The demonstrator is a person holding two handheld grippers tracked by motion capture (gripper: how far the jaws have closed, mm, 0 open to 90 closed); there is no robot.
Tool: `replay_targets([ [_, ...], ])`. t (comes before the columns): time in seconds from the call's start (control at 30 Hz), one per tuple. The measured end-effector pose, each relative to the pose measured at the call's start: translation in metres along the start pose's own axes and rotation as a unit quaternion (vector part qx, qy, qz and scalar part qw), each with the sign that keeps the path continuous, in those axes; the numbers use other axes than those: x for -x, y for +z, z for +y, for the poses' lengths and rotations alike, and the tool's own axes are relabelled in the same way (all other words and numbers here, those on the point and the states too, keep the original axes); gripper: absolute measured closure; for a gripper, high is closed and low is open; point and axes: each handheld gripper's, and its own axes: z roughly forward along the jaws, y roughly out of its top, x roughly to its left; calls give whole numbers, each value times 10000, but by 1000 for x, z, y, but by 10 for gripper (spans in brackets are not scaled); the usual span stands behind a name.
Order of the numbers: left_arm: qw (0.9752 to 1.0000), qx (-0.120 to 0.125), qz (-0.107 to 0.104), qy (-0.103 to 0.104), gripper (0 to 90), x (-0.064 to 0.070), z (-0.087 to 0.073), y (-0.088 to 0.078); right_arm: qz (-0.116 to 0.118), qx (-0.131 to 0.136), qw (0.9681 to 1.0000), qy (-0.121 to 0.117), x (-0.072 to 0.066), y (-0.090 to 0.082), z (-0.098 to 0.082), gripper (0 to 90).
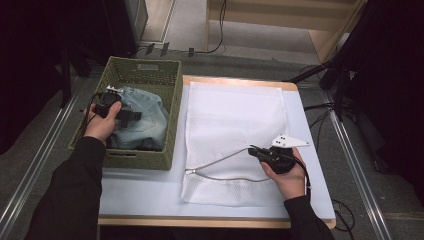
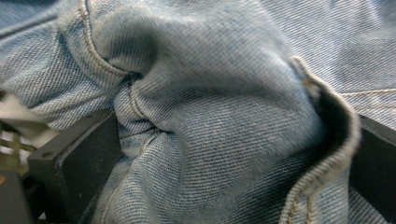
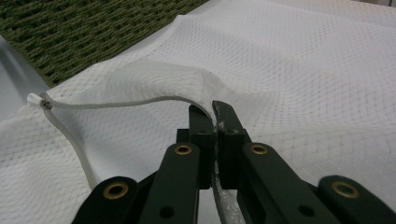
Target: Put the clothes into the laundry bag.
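Left gripper [image 1: 134, 115] fingers [image 2: 74, 158] stand wide around bunched jeans [image 2: 210, 116] in the woven basket [image 1: 172, 120]; right gripper [image 3: 215, 114] fingers pinch the mesh laundry bag [image 3: 303, 70] edge on the surface [image 1: 140, 190]

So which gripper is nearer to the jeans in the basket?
Left. The left gripper is down in the green basket, with the jeans bunched between its jaws. The right gripper is over on the white mesh bag, shut on its edge.
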Motion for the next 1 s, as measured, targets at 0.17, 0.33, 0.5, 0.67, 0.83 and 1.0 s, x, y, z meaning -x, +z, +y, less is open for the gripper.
replay_targets([
  [0.17,9997,-179,27,-172,0,3,1,2,7,-11,10000,-5,-1,0,0,886],
  [0.33,9980,-427,-136,-446,0,4,2,6,30,-49,10000,-11,-2,2,0,886],
  [0.5,9962,-752,-152,-422,0,9,3,12,50,-40,10000,-24,-4,2,0,886],
  [0.67,9949,-978,114,-196,0,17,4,20,65,-51,10000,-30,-4,3,0,886],
  [0.83,9931,-1106,339,196,74,22,3,21,77,-64,9999,-39,-5,4,0,886],
  [1.0,9922,-1195,261,252,259,28,5,19,87,-65,9999,-37,-6,4,1,886],
])
